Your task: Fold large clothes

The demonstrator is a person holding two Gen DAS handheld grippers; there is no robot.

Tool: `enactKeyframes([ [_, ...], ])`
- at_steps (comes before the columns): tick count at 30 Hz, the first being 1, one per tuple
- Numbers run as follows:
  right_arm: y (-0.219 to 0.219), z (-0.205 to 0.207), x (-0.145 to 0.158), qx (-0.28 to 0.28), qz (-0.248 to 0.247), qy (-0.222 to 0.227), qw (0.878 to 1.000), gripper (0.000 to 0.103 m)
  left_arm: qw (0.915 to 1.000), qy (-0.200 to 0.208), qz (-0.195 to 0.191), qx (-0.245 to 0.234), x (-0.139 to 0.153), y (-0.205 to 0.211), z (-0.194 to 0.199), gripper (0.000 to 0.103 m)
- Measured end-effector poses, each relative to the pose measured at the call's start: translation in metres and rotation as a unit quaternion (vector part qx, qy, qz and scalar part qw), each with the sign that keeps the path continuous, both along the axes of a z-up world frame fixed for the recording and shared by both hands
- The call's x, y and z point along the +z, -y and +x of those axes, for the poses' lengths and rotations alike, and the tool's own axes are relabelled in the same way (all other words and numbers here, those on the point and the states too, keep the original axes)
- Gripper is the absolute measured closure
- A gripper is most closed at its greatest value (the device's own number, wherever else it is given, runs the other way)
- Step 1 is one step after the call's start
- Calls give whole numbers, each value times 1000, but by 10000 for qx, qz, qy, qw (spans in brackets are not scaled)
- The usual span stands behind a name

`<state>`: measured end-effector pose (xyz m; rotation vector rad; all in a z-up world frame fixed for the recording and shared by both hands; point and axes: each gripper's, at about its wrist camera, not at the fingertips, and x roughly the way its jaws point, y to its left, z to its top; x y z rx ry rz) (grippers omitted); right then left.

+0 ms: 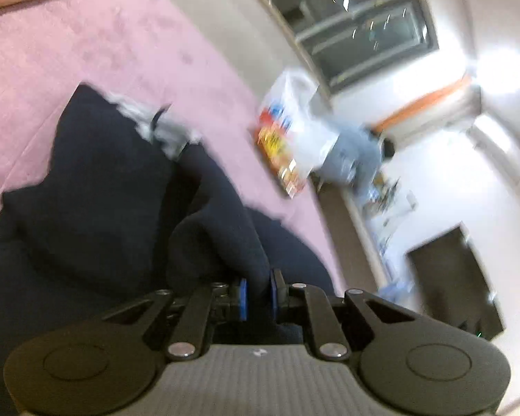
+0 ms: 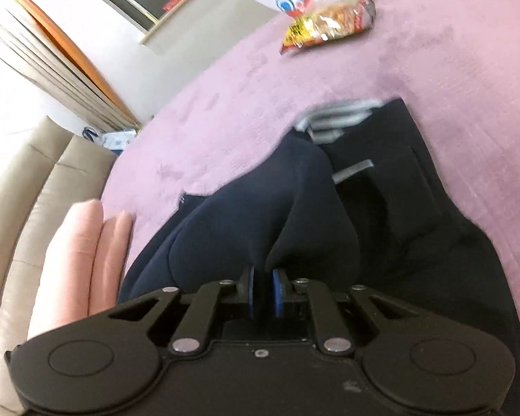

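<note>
A large dark navy garment [image 1: 97, 187] with grey striped trim lies on a pink bedspread [image 1: 86, 41]. My left gripper [image 1: 259, 294] is shut on a raised fold of the garment, its blue pads pinching the cloth. In the right wrist view the same navy garment [image 2: 381, 215] spreads over the pink bedspread [image 2: 225, 111], and my right gripper [image 2: 264, 293] is shut on another bunched fold of it. Both folds rise from the cloth up into the jaws. The views are motion-blurred.
A white plastic bag with colourful snack packets [image 2: 326, 17] lies on the far part of the bed; it also shows in the left wrist view [image 1: 287, 131]. A pink cushion [image 2: 76, 253] and beige sofa [image 2: 27, 187] flank the bed. A dark TV screen [image 1: 457, 277] stands by the wall.
</note>
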<state>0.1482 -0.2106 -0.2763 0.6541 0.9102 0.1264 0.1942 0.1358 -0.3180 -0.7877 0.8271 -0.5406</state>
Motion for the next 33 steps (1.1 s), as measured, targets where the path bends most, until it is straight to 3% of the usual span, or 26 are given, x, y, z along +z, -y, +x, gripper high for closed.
enactKeyframes([
  [3, -5, 1, -39, 40, -508, -773, 9957, 56, 9919, -824, 961, -117, -39, 8, -2, 84],
  [4, -3, 1, -52, 18, -629, -1094, 9920, 56, 9875, -1006, 1203, -137, -48, 7, -4, 80],
  [6, 4, -5, -57, -81, -538, -1324, 9897, 56, 9861, -1102, 1244, -37, -47, -2, -12, 79],
  [9, 3, -19, -26, -84, -756, -839, 9936, 53, 9892, -606, 1320, 218, -13, -12, -23, 78],
  [12, -27, -19, 1, 239, -1196, -215, 9923, 51, 9929, -59, 1181, 92, 18, 0, -16, 78],
  [14, -55, -9, 2, 554, -1389, 17, 9888, 51, 9929, 121, 1175, -167, 22, 23, -1, 78],
  [16, -81, 1, -8, 761, -1615, 47, 9839, 58, 9902, 58, 1306, -501, 6, 47, 13, 79],
  [19, -100, 16, -45, 934, -1932, -498, 9754, 63, 9818, -515, 1657, -767, -35, 72, 32, 79],
  [21, -104, 25, -78, 1185, -2101, -1215, 9628, 64, 9708, -796, 2029, -1005, -60, 82, 34, 99],
  [22, -102, 23, -87, 1211, -2096, -1218, 9626, 65, 9715, -767, 1983, -1049, -65, 81, 29, 100],
  [25, -102, 19, -74, 1253, -2054, -1019, 9653, 65, 9805, -915, 1533, -824, -60, 62, 19, 99],
  [27, -97, 5, -51, 1318, -1914, -812, 9692, 61, 9865, -469, 1369, -761, -35, 52, 4, 95],
  [30, -97, -20, -17, 1377, -1682, -330, 9755, 60, 9896, -290, 1115, -855, -15, 38, -21, 92],
  [33, -118, -24, -17, 1471, -1864, -91, 9713, 60, 9877, -480, 1177, -908, -23, 33, -41, 92],
])
